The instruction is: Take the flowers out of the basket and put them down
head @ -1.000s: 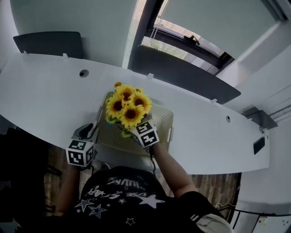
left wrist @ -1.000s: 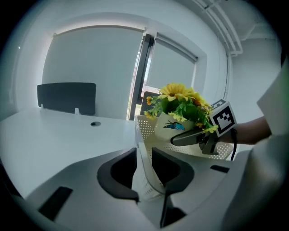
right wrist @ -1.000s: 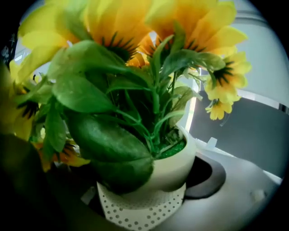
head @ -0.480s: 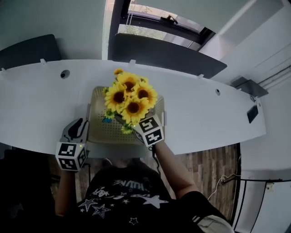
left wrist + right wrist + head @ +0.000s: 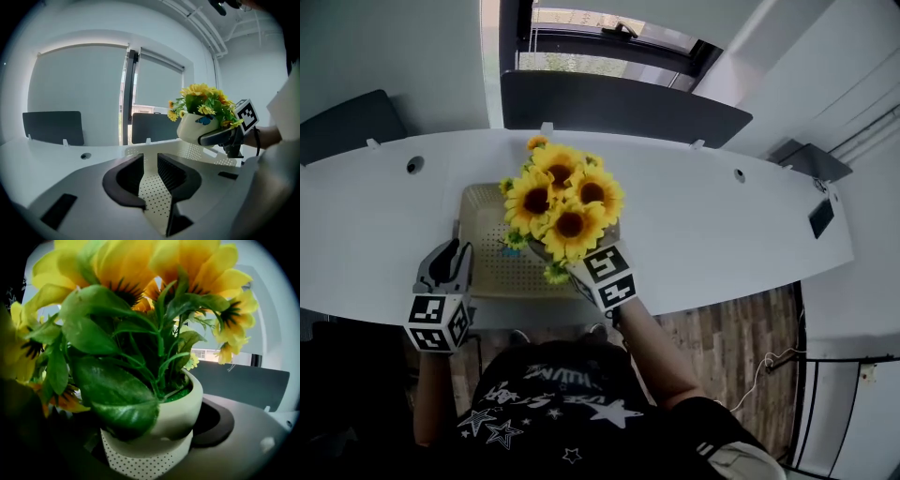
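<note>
**Near edge.** A person in a dark shirt point(image 5: 553, 403) printed with stars stands at the near side of a white curved table point(image 5: 722, 244) and holds one gripper in each hand.

**Left gripper.** The left gripper point(image 5: 150, 159) is at the near left corner of the basket point(image 5: 483, 272). Its jaws are clamped on the basket's perforated wall, with one pad on each side. Its marker cube point(image 5: 431, 322) faces up.

**Right gripper.** The right gripper point(image 5: 211, 137) is clenched around a cream pot point(image 5: 194, 129). A dark jaw wraps each side of the pot. Its marker cube point(image 5: 605, 277) sits just right of the basket's near edge.

**Task item.** The flowers point(image 5: 562, 197), a bunch of yellow sunflowers with green leaves, stand upright in the pot. The pot is held in the air over the right part of the basket. A small blue butterfly point(image 5: 205, 120) is on the pot wall.

**Basket.** The basket is pale and perforated and rests on the table. Its uncovered left part shows nothing inside.

**Far side.** Two round cable holes point(image 5: 414, 165) point(image 5: 739, 175) are set in the table, one left and one right. Dark screens point(image 5: 619, 108) stand along the far edge. A window point(image 5: 581, 42) lies beyond them.
</note>
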`<state>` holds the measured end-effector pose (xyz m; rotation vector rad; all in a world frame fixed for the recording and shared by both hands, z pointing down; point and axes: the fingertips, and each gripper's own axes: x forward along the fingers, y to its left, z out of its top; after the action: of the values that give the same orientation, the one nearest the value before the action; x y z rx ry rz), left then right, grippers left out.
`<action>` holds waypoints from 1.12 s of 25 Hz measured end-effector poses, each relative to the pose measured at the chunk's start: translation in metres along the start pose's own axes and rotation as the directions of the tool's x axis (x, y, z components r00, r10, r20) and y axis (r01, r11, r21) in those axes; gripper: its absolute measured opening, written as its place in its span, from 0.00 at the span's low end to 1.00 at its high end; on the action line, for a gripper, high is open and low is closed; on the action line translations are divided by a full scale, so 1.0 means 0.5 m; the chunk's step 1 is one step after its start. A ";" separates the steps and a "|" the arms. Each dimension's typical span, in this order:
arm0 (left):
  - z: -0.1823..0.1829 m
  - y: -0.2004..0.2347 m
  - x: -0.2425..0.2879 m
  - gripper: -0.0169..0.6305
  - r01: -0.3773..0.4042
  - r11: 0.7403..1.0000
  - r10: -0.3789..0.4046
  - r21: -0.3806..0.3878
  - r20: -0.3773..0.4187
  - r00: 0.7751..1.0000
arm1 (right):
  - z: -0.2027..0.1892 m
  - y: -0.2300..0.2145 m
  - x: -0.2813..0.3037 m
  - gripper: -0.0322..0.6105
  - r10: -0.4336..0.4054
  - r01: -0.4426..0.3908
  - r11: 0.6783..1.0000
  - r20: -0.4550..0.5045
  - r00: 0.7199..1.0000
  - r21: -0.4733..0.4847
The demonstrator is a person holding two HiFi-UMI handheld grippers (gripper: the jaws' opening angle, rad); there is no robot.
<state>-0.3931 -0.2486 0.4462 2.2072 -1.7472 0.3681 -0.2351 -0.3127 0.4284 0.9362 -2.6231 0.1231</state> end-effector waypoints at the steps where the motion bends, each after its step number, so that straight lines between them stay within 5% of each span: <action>1: 0.005 -0.015 0.004 0.17 0.005 1.000 -0.005 -0.002 0.004 1.000 | 0.001 -0.008 -0.012 0.88 0.004 -0.004 1.000 0.009 1.000 0.009; 8: 0.038 -0.148 0.036 0.13 0.053 0.999 -0.052 -0.004 0.039 0.998 | -0.003 -0.094 -0.102 0.88 -0.011 0.011 1.000 0.050 0.999 0.010; 16: 0.066 -0.360 0.083 0.06 0.016 1.000 -0.015 -0.010 0.055 0.998 | -0.078 -0.221 -0.254 0.88 0.019 -0.020 0.999 0.040 0.999 0.031; 23: 0.047 -0.409 0.137 0.05 0.058 0.998 -0.056 -0.025 0.073 0.996 | -0.150 -0.267 -0.253 0.88 -0.014 0.014 0.999 0.007 1.000 0.036; 28: 0.047 -0.528 0.180 0.05 0.096 0.995 -0.095 -0.015 0.062 0.994 | -0.207 -0.338 -0.315 0.88 -0.028 0.028 0.998 -0.003 1.000 0.056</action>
<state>-0.1151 -0.2815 0.4389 2.3019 -1.6611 0.2650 0.0151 -0.3296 0.4631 0.9903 -2.6156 0.1911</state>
